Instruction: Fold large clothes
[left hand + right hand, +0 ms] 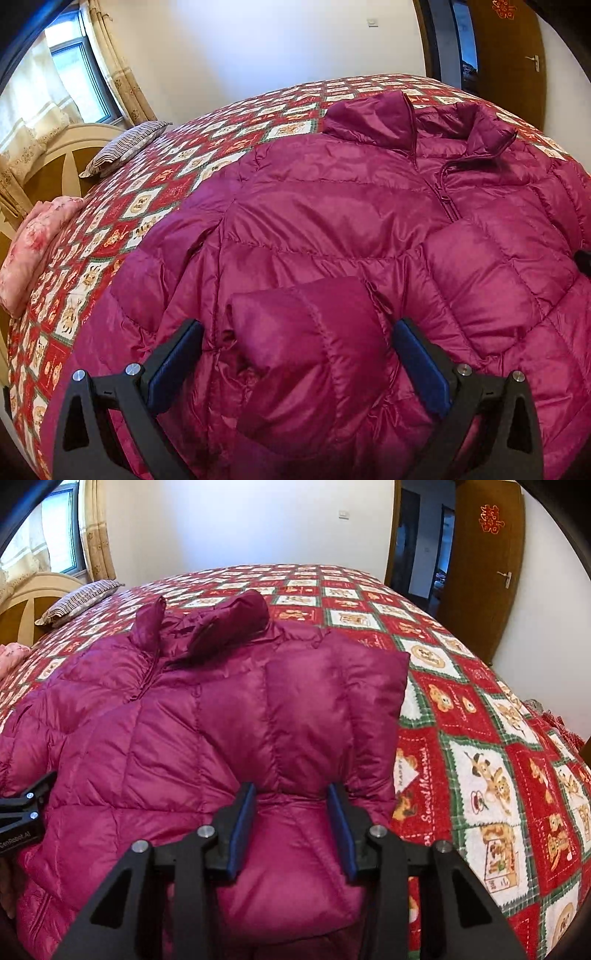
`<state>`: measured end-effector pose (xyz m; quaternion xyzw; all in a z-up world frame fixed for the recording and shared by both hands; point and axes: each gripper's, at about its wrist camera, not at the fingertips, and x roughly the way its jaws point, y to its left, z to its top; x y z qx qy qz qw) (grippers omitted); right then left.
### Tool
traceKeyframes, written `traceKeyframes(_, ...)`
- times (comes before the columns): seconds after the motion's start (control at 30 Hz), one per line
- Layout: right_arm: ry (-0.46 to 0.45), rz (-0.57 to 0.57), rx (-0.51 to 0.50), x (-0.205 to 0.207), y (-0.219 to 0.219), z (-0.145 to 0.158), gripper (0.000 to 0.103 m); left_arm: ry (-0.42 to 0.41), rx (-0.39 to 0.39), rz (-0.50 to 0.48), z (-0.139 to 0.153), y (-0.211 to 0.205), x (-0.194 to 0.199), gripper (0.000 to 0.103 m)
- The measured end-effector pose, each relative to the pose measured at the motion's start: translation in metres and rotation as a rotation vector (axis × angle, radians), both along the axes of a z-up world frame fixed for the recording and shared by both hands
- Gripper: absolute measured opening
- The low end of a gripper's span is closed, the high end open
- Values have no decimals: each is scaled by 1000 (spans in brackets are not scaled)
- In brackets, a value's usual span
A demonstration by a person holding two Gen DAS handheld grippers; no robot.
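A magenta puffer jacket (332, 206) lies front-up on the bed, collar toward the far side, zipper partly done up. It also shows in the right wrist view (207, 716). Both sleeves are folded in over the front. My left gripper (297, 332) is open, its jaws standing wide on either side of the left sleeve's cuff (295, 325). My right gripper (291, 808) is partly open, its blue pads on either side of a bulge of the jacket's right part (291, 849); whether they press it I cannot tell. The left gripper's edge shows in the right wrist view (22, 808).
The bed has a red, white and green patchwork quilt (480, 760). A striped pillow (125, 146) and a pink folded cloth (33, 243) lie by the cream headboard (74, 147). A brown door (487, 565) stands open at the right; a curtained window (70, 70) is at the left.
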<state>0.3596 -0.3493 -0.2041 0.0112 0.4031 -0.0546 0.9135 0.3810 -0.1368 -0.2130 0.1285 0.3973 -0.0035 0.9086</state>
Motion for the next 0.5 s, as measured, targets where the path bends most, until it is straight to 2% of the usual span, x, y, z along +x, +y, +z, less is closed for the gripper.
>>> traceKeyframes(0.13, -2, 2, -30, -2, 4, 14, 44, 6, -4, 24, 13, 7, -6, 102)
traceKeyframes(0.2, -55, 1, -15, -17, 7, 35, 46, -45, -64, 13, 35, 17, -23, 102)
traceKeyframes(0.27, -107, 16, 4, -34, 15, 54, 54, -89, -93, 2, 48, 25, -38, 102)
traceKeyframes(0.3, -121, 24, 13, -38, 20, 58, 58, -87, -100, -2, 48, 26, -40, 102)
traceKeyframes(0.37, -123, 71, 46, -43, 37, 58, 60, -52, -81, -8, 34, 21, -37, 102)
traceKeyframes(0.43, -79, 110, 43, -37, 54, 44, 59, -15, -38, 0, 17, 15, -32, 102)
traceKeyframes(0.5, -54, 127, 15, -33, 66, 28, 59, 7, -48, 7, 5, 16, -29, 102)
